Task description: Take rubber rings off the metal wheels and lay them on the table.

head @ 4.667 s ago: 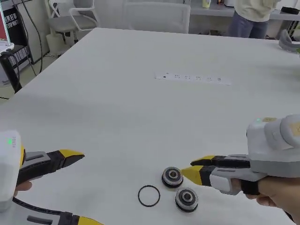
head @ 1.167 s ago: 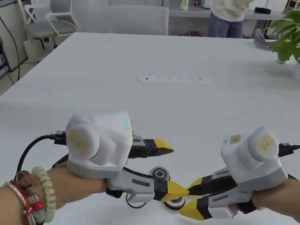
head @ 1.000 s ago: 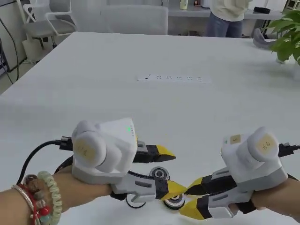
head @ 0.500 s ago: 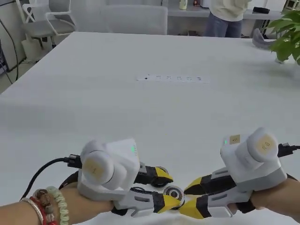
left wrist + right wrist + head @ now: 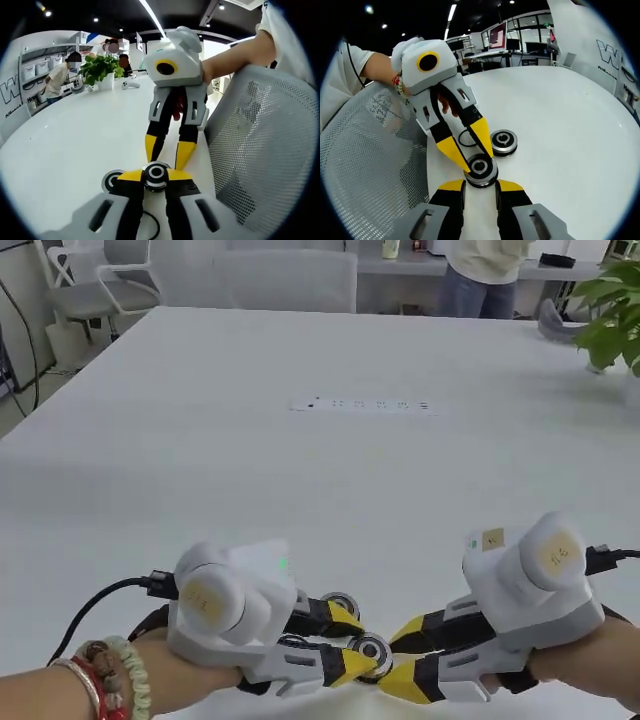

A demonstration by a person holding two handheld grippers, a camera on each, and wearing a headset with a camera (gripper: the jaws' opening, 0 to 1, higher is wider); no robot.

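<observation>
Pinching a metal wheel [image 5: 156, 174] between the yellow tips of the left gripper [image 5: 155, 176]. Meeting it head-on with the right gripper [image 5: 481, 186], jaws narrowly parted, tips right at its rim, holding nothing. Second metal wheel [image 5: 503, 141] just outside the left gripper's left jaw; loose rubber ring [image 5: 466, 139] flat between its jaws, behind the tips.

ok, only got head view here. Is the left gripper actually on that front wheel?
Observer: Yes. Left gripper view shows the left gripper with a yellow tip touching each side of the metal wheel.
Operator: Right gripper shut too?
Observer: No, the right gripper has its tips apart at the wheel's far edge.
Operator: Any loose ring?
Observer: Right gripper view: a rubber ring lies on the table under the left gripper, beside a second wheel.
</observation>
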